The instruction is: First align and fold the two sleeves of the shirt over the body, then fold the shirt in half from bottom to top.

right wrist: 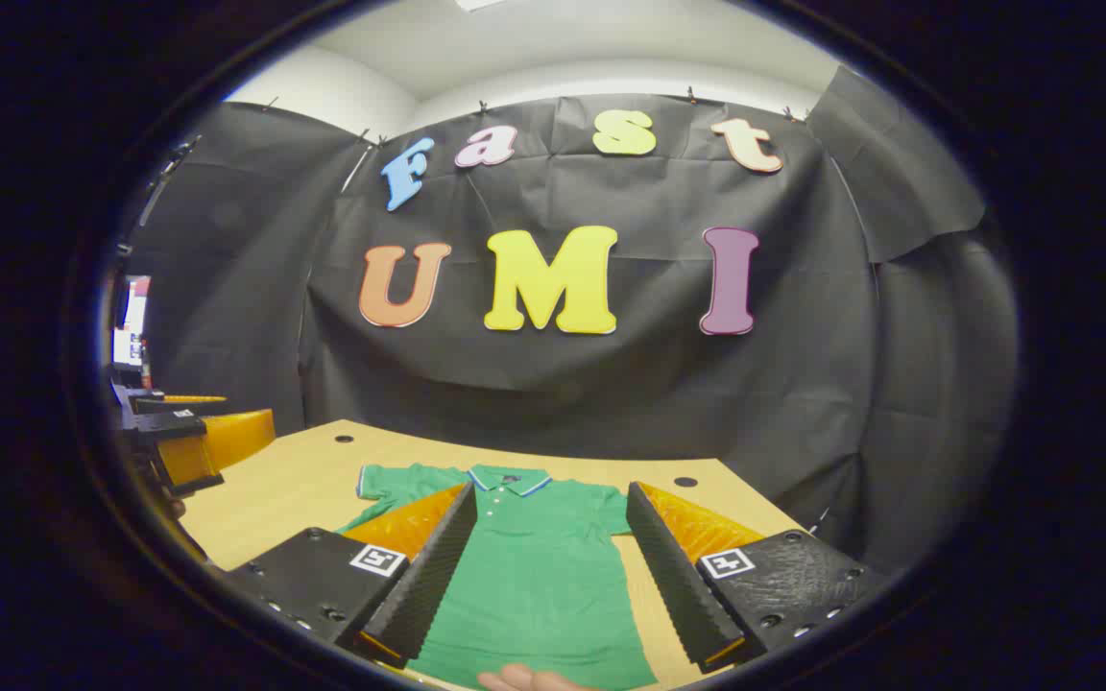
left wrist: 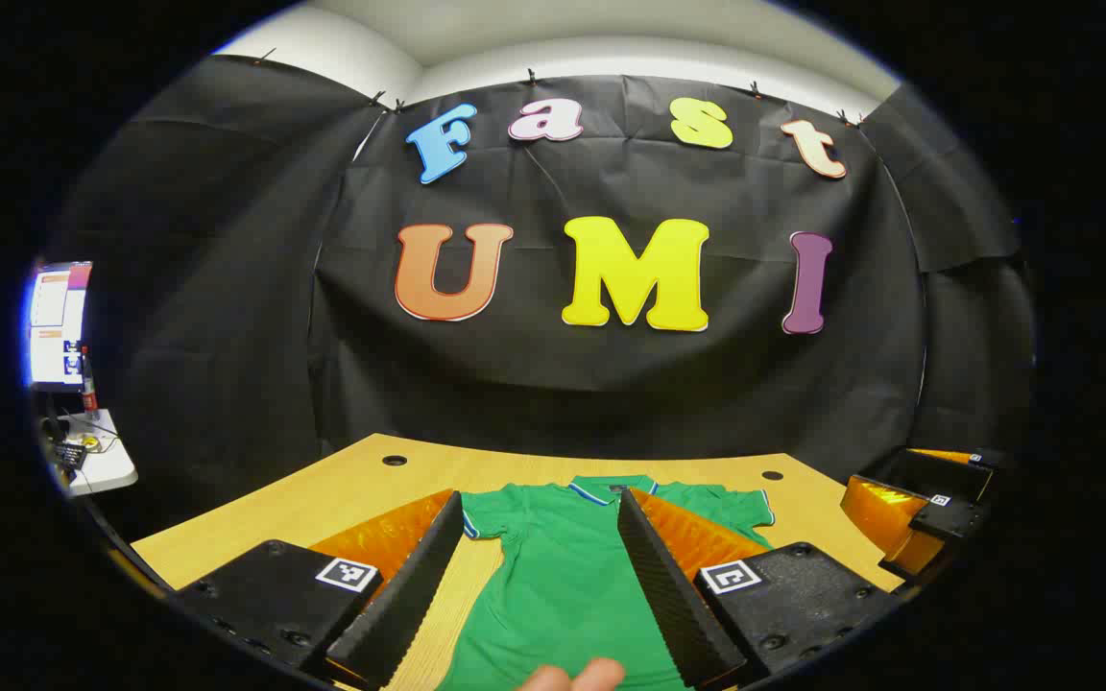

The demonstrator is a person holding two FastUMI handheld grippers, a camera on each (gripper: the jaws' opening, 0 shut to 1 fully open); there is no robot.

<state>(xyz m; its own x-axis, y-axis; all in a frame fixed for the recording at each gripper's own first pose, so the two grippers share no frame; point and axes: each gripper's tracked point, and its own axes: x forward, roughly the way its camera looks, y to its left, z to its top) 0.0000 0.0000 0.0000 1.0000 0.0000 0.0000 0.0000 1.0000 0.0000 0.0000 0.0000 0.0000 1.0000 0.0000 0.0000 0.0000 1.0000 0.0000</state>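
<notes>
Bare table [right wrist: 275,489] lies on both sides of the flat shirt [right wrist: 534,566]; the booth wall [right wrist: 563,393] closes the far edge.

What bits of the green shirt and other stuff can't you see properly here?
- Shirt hem: cut off by the bottom edge in the left gripper view and the right gripper view.
- Shirt's right sleeve: partly behind the left gripper, whose jaws stand open.
- Shirt's left sleeve: partly behind the right gripper, jaws also open.
- Screen: too small and blurred.
- Fingertips: the rest of the hand is cut off.
</notes>
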